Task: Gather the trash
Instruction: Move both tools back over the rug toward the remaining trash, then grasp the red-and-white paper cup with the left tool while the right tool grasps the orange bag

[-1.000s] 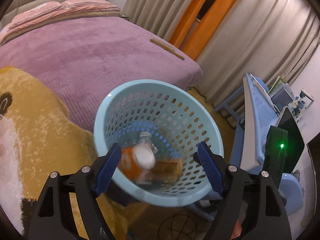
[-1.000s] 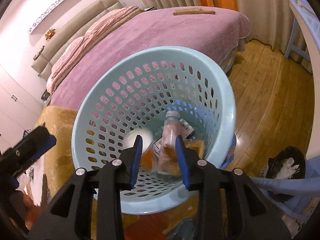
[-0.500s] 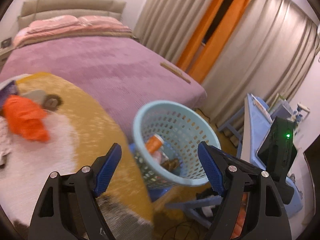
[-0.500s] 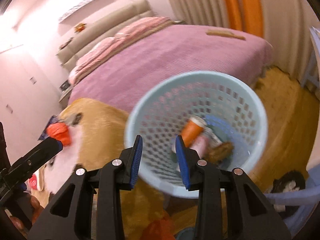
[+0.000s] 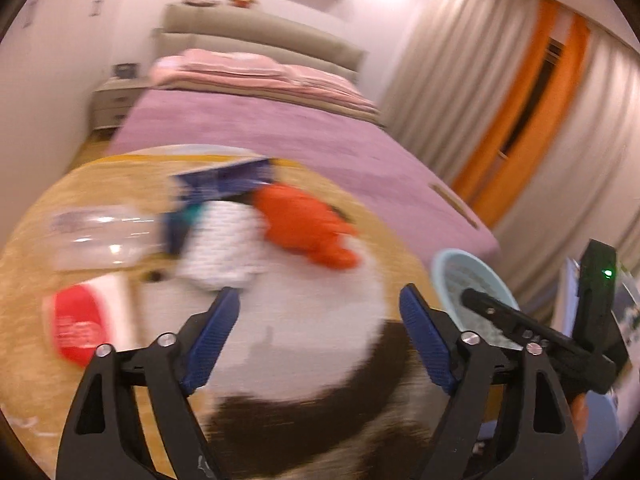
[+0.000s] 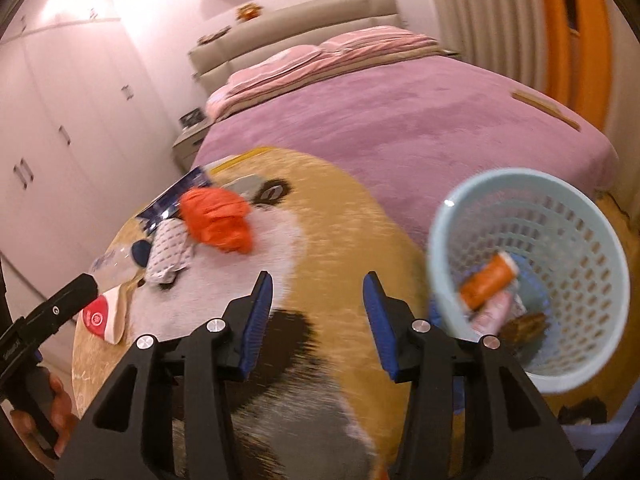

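A pale blue perforated basket (image 6: 460, 216) stands at the right, by the bed; an orange bottle (image 6: 486, 280) and other trash lie in it. Its rim also shows in the left wrist view (image 5: 452, 258). On the round animal-print rug (image 6: 344, 232) lie an orange crumpled bag (image 5: 304, 224), a white patterned wrapper (image 5: 224, 248), a dark blue packet (image 5: 224, 184), a clear plastic bottle (image 5: 100, 236) and a red-and-white cup (image 5: 84, 324). My left gripper (image 5: 318, 332) is open and empty above the rug. My right gripper (image 6: 318, 316) is open and empty, left of the basket.
A bed with a purple cover (image 6: 400, 120) and pink pillows (image 6: 320, 60) fills the back. White wardrobes (image 6: 60, 128) line the left wall. Beige and orange curtains (image 5: 520, 100) hang at the right. A nightstand (image 5: 112, 104) stands by the bed.
Both grippers have swung left, away from the basket and toward the trash on the rug. The right gripper's jaws have opened wider.
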`<state>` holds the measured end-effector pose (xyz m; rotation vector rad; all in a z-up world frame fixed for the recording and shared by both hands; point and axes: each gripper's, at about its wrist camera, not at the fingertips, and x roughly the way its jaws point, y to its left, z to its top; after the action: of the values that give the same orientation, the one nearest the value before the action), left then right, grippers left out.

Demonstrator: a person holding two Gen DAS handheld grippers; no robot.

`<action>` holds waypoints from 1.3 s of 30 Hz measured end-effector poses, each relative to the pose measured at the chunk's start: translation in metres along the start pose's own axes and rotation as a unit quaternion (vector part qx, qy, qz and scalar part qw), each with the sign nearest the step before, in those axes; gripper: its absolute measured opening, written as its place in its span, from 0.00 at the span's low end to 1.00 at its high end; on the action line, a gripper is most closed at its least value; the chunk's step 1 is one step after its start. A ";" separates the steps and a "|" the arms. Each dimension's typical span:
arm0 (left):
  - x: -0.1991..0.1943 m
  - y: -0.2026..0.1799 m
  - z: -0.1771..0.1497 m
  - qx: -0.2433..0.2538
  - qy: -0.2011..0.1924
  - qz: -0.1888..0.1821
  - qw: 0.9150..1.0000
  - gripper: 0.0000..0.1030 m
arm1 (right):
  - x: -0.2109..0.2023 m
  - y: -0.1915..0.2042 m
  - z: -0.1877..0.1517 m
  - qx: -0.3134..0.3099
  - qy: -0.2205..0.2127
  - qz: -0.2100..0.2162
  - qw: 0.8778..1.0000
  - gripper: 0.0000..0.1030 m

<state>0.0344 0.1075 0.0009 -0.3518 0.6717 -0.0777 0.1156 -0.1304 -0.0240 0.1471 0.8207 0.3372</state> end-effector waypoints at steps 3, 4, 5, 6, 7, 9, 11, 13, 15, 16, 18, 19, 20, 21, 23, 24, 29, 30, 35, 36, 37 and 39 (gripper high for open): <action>-0.014 0.037 -0.001 -0.016 -0.013 0.039 0.999 0.83 | 0.008 0.024 0.004 -0.024 0.005 0.009 1.000 0.43; -0.017 0.044 -0.001 -0.019 -0.015 0.049 0.999 0.84 | 0.012 0.034 0.006 -0.033 0.005 0.012 0.999 0.43; -0.020 0.055 -0.001 -0.025 -0.018 0.064 0.997 0.85 | 0.014 0.039 0.006 -0.038 0.006 0.013 0.999 0.43; -0.022 0.065 -0.002 -0.029 -0.022 0.078 0.996 0.86 | 0.018 0.048 0.009 -0.046 0.005 0.015 0.999 0.43; -0.023 0.074 -0.002 -0.030 -0.023 0.093 0.995 0.86 | 0.022 0.055 0.011 -0.053 0.004 0.017 0.998 0.43; -0.024 0.090 -0.003 -0.035 -0.020 0.111 0.993 0.87 | 0.031 0.067 0.017 -0.065 0.001 0.017 0.998 0.47; -0.021 0.104 -0.006 -0.042 -0.009 0.111 0.993 0.87 | 0.041 0.074 0.025 -0.071 -0.007 0.016 0.997 0.56; -0.015 0.115 -0.008 -0.046 0.000 0.115 0.992 0.87 | 0.053 0.080 0.035 -0.077 -0.016 0.009 0.997 0.60; -0.009 0.123 -0.012 -0.049 0.009 0.122 0.991 0.87 | 0.068 0.086 0.044 -0.084 -0.015 0.012 0.996 0.65; -0.007 0.126 -0.013 -0.050 0.011 0.124 0.991 0.87 | 0.075 0.088 0.046 -0.087 -0.014 0.009 0.996 0.65; -0.002 0.132 -0.015 -0.049 0.013 0.131 0.990 0.87 | 0.088 0.092 0.051 -0.092 -0.015 0.011 0.996 0.72; -0.001 0.134 -0.016 -0.049 0.014 0.134 0.990 0.87 | 0.094 0.094 0.053 -0.096 -0.014 0.011 0.995 0.74; 0.002 0.136 -0.016 -0.050 0.017 0.138 0.989 0.87 | 0.100 0.096 0.054 -0.098 -0.011 0.010 0.995 0.75; 0.004 0.138 -0.016 -0.052 0.021 0.139 0.989 0.87 | 0.106 0.098 0.055 -0.100 -0.007 0.009 0.995 0.75; 0.009 0.141 -0.017 -0.053 0.028 0.137 0.989 0.87 | 0.118 0.101 0.056 -0.102 0.005 0.017 0.995 0.75; 0.012 0.141 -0.018 -0.052 0.032 0.136 0.989 0.87 | 0.121 0.103 0.057 -0.103 0.009 0.017 0.994 0.75; 0.018 0.137 -0.020 -0.038 0.042 0.138 0.989 0.79 | 0.144 0.109 0.052 -0.120 0.030 0.010 0.992 0.75; 0.018 0.136 -0.020 -0.037 0.043 0.135 0.989 0.76 | 0.148 0.110 0.050 -0.119 0.035 0.011 0.992 0.75; 0.015 0.137 -0.021 -0.040 0.040 0.137 0.989 0.69 | 0.160 0.111 0.047 -0.123 0.061 0.020 0.990 0.61; 0.014 0.138 -0.021 -0.041 0.038 0.137 0.989 0.67 | 0.161 0.112 0.046 -0.125 0.063 0.022 0.990 0.57; 0.013 0.138 -0.022 -0.042 0.036 0.136 0.989 0.66 | 0.160 0.112 0.046 -0.127 0.063 0.024 0.990 0.55; 0.011 0.139 -0.023 -0.045 0.033 0.134 0.989 0.63 | 0.158 0.115 0.044 -0.133 0.059 0.025 0.989 0.48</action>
<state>0.0229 0.2290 -0.0702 -0.3443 0.7849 0.1989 0.2213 0.0324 -0.0741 -0.1014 0.8813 0.5032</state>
